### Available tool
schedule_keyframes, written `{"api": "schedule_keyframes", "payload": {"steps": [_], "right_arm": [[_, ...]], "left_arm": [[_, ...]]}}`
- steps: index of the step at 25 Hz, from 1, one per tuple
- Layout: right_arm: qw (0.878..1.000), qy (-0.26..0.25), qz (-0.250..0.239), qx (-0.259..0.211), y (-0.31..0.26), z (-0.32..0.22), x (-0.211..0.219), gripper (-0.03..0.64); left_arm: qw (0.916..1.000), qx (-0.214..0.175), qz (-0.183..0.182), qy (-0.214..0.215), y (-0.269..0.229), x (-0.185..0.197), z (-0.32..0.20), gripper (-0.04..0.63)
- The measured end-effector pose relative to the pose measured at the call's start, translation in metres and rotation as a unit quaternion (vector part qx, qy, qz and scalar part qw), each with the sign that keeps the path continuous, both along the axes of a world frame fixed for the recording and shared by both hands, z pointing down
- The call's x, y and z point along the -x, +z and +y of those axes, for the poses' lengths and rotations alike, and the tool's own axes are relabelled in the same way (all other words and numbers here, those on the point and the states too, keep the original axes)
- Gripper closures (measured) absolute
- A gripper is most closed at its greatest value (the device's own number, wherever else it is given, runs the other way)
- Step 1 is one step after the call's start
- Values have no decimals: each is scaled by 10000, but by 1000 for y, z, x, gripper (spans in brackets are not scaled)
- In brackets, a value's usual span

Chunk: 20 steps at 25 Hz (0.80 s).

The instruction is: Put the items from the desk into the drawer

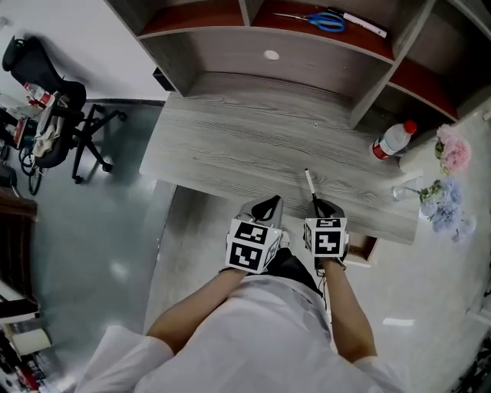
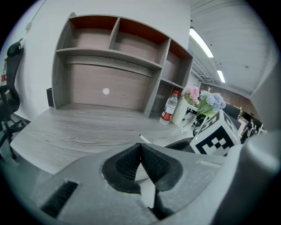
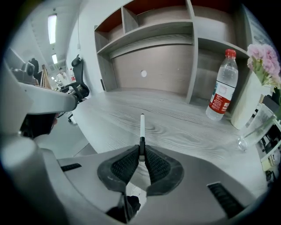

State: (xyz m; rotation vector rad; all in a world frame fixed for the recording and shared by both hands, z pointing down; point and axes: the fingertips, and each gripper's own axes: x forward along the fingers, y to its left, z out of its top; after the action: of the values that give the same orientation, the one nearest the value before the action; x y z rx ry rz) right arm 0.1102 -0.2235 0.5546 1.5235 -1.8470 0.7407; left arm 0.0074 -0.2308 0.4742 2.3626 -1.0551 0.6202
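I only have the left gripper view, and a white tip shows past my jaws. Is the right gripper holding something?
Observer: Yes, the right gripper is shut on a white pen that points out over the desk.
Operator: The upper shelves look bare from here. Are they?
Observer: No, the head view shows blue-handled scissors lying on the top shelf.
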Motion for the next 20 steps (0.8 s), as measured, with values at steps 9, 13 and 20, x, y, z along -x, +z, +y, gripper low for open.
{"api": "schedule_keyframes", "payload": {"steps": [9, 13, 20], "right_arm": [[9989, 425, 151, -142, -16, 62, 12, 580], [9977, 588, 263, -196, -20, 88, 12, 580], [9938, 955, 554, -164, -27, 139, 5, 580]], "left_arm": [[9984, -75, 248, 511, -4, 4, 41, 594], [9975, -62, 364, 610, -4, 11, 56, 593], [9934, 53, 536, 1014, -1, 1, 94, 594]]}}
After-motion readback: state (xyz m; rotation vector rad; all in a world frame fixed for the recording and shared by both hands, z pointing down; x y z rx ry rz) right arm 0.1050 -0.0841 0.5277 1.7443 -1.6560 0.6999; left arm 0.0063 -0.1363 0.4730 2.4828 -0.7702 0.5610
